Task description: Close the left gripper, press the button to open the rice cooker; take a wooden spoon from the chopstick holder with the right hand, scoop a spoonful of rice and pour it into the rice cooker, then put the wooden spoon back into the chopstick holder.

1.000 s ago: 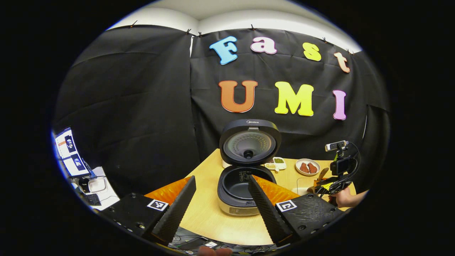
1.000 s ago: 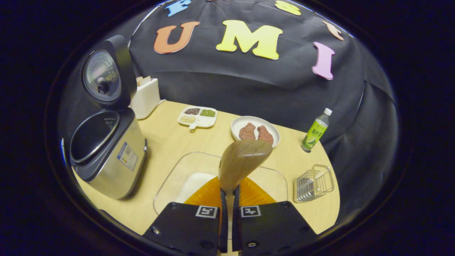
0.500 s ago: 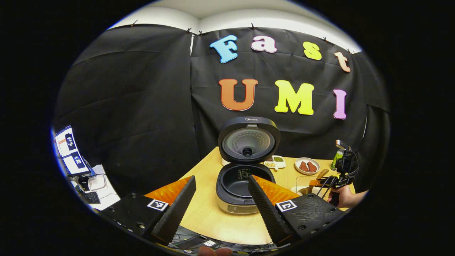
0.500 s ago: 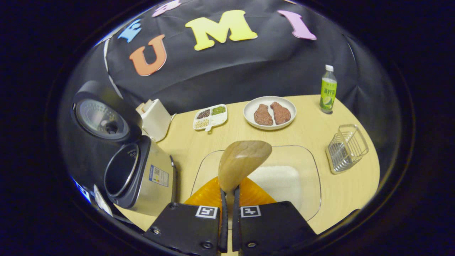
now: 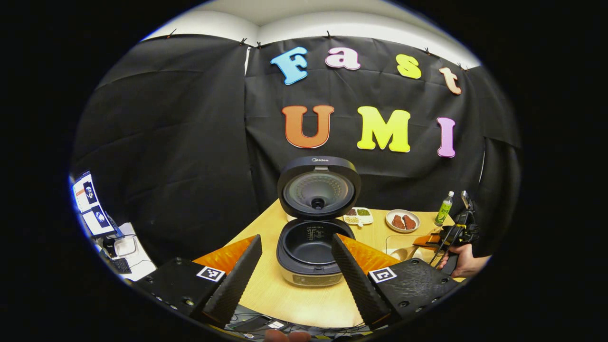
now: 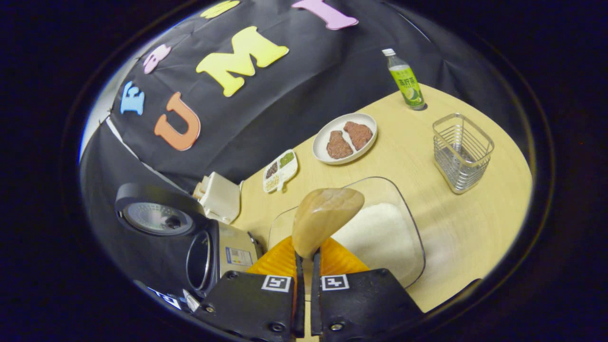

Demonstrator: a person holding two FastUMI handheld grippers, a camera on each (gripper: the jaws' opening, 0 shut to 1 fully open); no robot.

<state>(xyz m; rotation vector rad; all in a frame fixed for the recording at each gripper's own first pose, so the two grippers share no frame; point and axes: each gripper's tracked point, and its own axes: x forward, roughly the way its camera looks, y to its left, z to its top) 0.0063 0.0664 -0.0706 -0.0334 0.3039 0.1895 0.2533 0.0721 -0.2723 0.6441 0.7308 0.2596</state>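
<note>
Two jaws tight on wooden spoon (image 6: 327, 216) above rice tray (image 6: 380, 232).

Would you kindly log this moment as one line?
rice cooker: open | right hand-held gripper: holding wooden spoon above rice dish | left hand-held gripper: open

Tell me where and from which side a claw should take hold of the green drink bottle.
Grip the green drink bottle around its straight body, below the narrow neck and cap, coming in level from the open table side. It stands upright near the table's far edge with the wall cloth close behind, and the wire holder stands apart from it.
</note>
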